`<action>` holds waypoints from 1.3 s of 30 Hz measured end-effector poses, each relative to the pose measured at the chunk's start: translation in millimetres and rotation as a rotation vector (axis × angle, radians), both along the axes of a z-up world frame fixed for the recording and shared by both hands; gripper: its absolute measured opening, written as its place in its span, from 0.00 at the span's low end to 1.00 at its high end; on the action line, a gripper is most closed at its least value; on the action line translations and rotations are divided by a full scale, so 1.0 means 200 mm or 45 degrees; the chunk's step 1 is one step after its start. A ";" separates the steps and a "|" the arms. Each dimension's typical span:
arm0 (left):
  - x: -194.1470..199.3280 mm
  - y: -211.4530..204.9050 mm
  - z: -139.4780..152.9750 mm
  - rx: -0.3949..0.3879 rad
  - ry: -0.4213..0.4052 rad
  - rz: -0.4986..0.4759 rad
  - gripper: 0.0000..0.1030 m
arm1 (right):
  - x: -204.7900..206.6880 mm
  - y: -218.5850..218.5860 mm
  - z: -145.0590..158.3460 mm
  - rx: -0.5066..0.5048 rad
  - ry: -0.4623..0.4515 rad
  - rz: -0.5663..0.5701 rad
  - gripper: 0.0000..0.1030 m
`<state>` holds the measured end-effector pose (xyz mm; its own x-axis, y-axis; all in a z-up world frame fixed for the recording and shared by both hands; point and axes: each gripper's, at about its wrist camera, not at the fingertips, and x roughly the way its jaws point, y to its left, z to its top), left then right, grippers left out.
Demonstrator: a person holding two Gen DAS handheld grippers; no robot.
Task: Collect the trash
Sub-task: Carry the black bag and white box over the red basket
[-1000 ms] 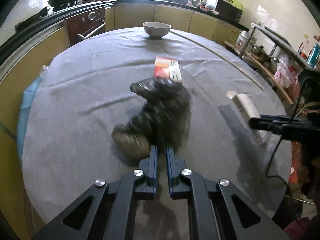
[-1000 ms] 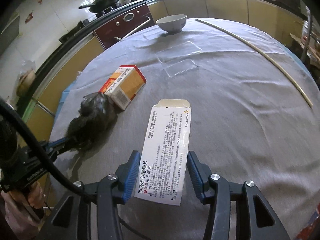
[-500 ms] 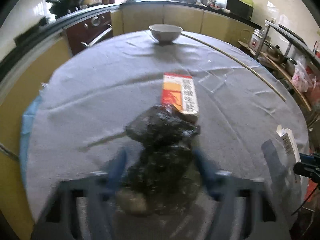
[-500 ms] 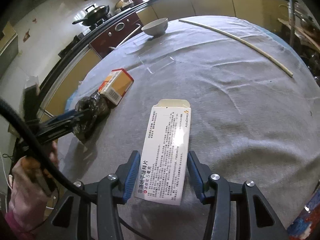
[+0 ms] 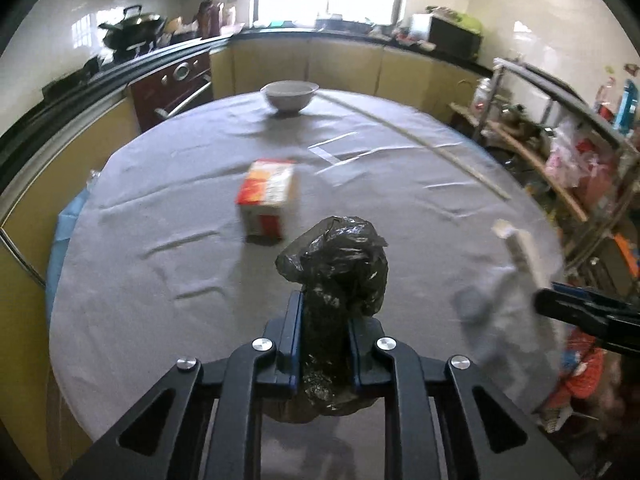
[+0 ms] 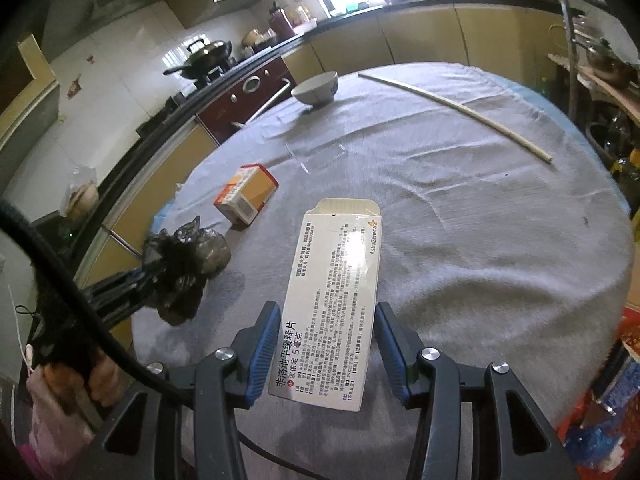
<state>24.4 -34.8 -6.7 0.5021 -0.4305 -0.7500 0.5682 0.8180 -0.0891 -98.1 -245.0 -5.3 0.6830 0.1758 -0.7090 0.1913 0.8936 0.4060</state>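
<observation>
Black bag [image 5: 334, 264]: clenched in left gripper [image 5: 323, 320], jaws just closed on it, above grey tablecloth [image 5: 160, 216]
White carton [image 6: 334, 300]: grasped by right gripper [image 6: 326, 344]
Orange box [image 5: 269, 196]: on cloth, 11 o'clock of bag

A round table under a grey cloth [image 5: 132, 240] fills the space ahead of the fingers. At its far edge, straight ahead of the left-hand view, stands a white ceramic bowl [image 5: 289, 96]. A long pale thin stick [image 6: 456, 110] lies on the cloth far ahead and to the right in the right-hand view. Beyond the table, to the far left, a dark wok with a lid [image 6: 202, 58] sits on a stove above a dark red oven front [image 5: 176, 88]. Yellow cabinet doors [image 5: 344, 66] run under a black counter.
</observation>
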 end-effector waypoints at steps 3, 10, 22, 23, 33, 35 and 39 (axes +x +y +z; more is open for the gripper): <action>-0.15 -0.08 0.08 -0.041 -0.036 -0.059 0.17 | -0.10 -0.04 0.05 -0.014 -0.036 -0.033 0.50; -0.38 -0.26 0.24 -0.108 -0.105 -0.187 0.17 | -0.39 -0.19 0.14 -0.020 -0.114 -0.149 0.50; -0.59 -0.53 0.33 -0.095 -0.143 -0.293 0.16 | -0.79 -0.43 0.23 -0.021 -0.200 -0.303 0.50; -0.61 -0.57 0.33 -0.092 -0.144 -0.306 0.16 | -0.81 -0.45 0.23 -0.019 -0.201 -0.313 0.50; -0.74 -0.81 0.34 -0.088 -0.112 -0.439 0.16 | -1.07 -0.70 0.18 -0.004 -0.199 -0.454 0.50; -0.76 -0.86 0.33 -0.077 -0.105 -0.466 0.16 | -1.12 -0.75 0.16 0.008 -0.194 -0.492 0.50; -0.83 -0.97 0.33 -0.057 -0.106 -0.517 0.16 | -1.22 -0.85 0.11 0.032 -0.174 -0.561 0.50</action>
<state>-141.7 -228.3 58.7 0.3435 -0.6370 -0.6901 0.8504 0.5227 -0.0592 -341.3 -414.8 16.1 0.7832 -0.1360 -0.6067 0.4939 0.7289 0.4742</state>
